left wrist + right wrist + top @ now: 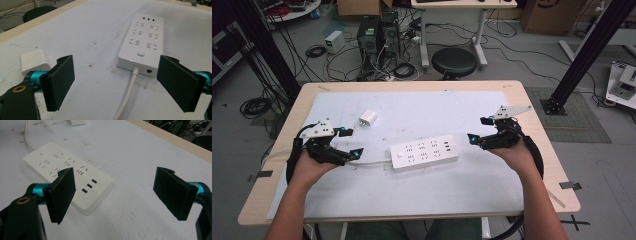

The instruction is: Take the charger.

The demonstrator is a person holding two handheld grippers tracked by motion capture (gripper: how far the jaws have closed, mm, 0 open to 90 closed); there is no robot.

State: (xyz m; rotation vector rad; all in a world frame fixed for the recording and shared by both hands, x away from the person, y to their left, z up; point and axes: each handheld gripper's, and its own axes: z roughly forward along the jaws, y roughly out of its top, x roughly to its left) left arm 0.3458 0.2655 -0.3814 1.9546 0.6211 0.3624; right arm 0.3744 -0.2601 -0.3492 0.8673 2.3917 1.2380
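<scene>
A white power strip lies flat in the middle of the white mat, its cord running off to the left. A small white charger block stands behind and left of it. My left gripper hovers open just left of the strip's cord end, nothing between its jaws. My right gripper hangs open just right of the strip's USB end, also holding nothing.
The white mat covers most of the wooden table. Beyond the far edge stand a black stool, computer towers and loose cables on the floor. Black frame posts rise at the right and left.
</scene>
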